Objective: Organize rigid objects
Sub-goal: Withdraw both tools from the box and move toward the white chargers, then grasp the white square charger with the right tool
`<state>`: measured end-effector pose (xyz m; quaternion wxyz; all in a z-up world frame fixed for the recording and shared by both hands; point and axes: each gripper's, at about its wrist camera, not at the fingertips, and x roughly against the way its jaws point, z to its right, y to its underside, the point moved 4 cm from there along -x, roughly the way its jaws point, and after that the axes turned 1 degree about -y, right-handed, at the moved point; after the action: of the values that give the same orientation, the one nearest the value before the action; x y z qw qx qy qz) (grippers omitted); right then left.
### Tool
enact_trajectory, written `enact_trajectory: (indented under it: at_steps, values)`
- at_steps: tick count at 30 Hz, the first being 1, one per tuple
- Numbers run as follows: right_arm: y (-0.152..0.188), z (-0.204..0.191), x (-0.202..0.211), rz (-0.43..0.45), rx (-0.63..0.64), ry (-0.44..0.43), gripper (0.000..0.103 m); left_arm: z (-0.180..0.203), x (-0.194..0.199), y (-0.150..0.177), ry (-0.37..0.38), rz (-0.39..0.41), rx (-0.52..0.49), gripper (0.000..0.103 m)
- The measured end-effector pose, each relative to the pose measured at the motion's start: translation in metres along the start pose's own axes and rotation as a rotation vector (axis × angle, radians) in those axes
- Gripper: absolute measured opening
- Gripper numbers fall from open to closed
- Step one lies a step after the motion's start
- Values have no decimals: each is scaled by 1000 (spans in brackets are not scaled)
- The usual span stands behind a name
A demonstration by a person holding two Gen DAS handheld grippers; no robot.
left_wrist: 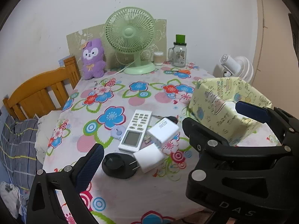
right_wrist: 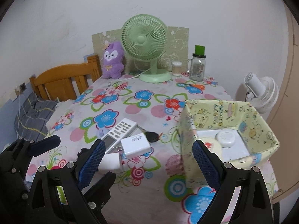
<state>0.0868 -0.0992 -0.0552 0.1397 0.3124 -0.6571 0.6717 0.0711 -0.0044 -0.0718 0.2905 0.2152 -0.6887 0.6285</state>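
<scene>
Left gripper [right_wrist: 46,145] jaws spread, right gripper [right_wrist: 149,160] jaws spread, both empty, white remote [left_wrist: 135,130], chargers beside yellow box [right_wrist: 233,127], floral tabletop [left_wrist: 130,97].

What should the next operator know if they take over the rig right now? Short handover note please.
Left gripper: open, empty, over the table's left part.
Right gripper: open, empty, between the pile and the yellow box.
In the box: a white oval device and a round pale item.
On the tablecloth: remote, two white chargers, black round object, black key fob.
Left: box those, probably the nearest charger first.
</scene>
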Motion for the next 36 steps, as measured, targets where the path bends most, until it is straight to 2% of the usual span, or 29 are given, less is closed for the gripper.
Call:
enact_trajectory:
  at_steps: [17, 36]
  values:
    - [20, -35, -36, -69, 54, -28, 96, -38, -29, 31, -4, -78, 80, 103]
    - [38, -41, -85, -197, 44, -45, 96, -52, -71, 49, -11, -190, 108, 103]
